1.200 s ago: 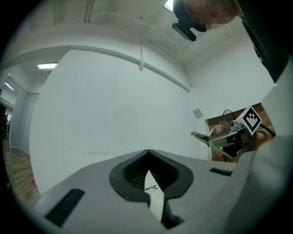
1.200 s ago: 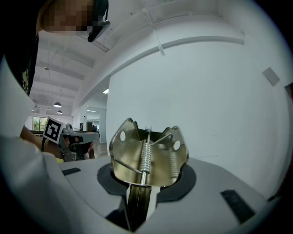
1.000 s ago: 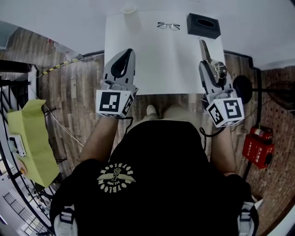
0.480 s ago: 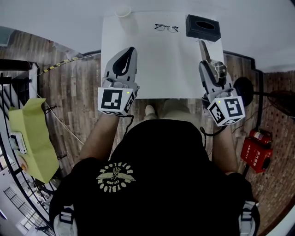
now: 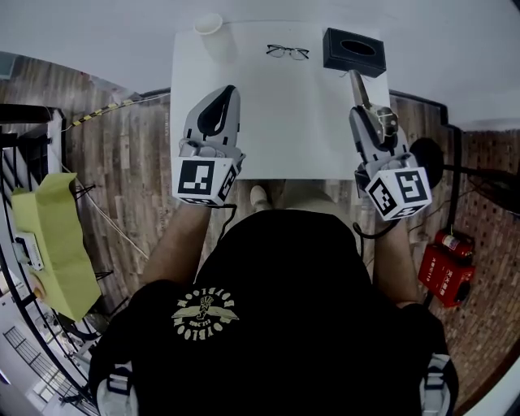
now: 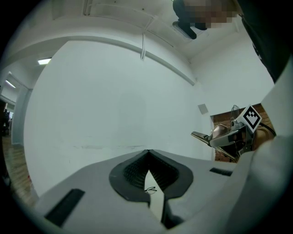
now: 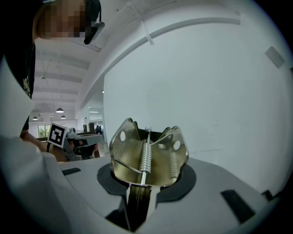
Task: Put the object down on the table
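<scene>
A shiny metal spring clamp (image 5: 371, 113) sticks out of my right gripper (image 5: 373, 123), which is shut on its handle end above the right part of the white table (image 5: 280, 122). In the right gripper view the clamp (image 7: 147, 154) fills the space between the jaws, its coil spring facing me. From the left gripper view the same clamp (image 6: 216, 136) shows at the right with its pointed tips apart. My left gripper (image 5: 223, 93) hovers over the table's left part, its tips touching and nothing in them; its closed tips (image 6: 147, 153) show a thin slit below.
At the table's far edge stand a paper cup (image 5: 209, 24), a pair of glasses (image 5: 287, 52) and a black tissue box (image 5: 354, 51), the box just beyond the clamp's tip. A red fire extinguisher (image 5: 443, 272) sits on the floor at the right, a yellow cloth (image 5: 57, 244) at the left.
Both grippers have moved a little farther over the table, whose near edge now lies lower in the head view. The right gripper keeps its hold on the clamp; the left stays shut.
</scene>
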### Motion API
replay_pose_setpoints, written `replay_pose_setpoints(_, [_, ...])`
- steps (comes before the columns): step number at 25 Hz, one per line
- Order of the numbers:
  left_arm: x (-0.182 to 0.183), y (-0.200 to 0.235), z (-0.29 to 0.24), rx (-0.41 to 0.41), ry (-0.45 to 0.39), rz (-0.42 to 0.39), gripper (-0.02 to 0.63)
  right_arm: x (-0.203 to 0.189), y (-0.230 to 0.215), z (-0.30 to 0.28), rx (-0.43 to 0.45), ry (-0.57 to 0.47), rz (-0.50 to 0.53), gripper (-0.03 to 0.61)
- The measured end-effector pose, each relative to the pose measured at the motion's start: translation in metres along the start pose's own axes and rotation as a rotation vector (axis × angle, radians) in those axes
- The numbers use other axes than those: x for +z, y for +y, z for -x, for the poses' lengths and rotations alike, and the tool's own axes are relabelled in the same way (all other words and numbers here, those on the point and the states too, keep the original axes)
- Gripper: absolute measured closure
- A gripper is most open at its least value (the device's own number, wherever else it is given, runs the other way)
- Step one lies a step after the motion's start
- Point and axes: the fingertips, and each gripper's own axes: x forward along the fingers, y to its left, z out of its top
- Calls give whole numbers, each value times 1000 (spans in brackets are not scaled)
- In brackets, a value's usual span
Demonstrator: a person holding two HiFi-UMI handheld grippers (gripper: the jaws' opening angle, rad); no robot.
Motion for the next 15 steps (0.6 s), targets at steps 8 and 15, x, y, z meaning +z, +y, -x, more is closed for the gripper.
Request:
replay_pose_setpoints(8, [-15, 3, -8, 21, 26, 17, 607, -21, -14, -15, 13, 48, -52, 468])
replay_pose_setpoints(15, [-19, 5, -14, 27, 37, 20, 607, -42, -29, -26, 1, 86, -96, 468])
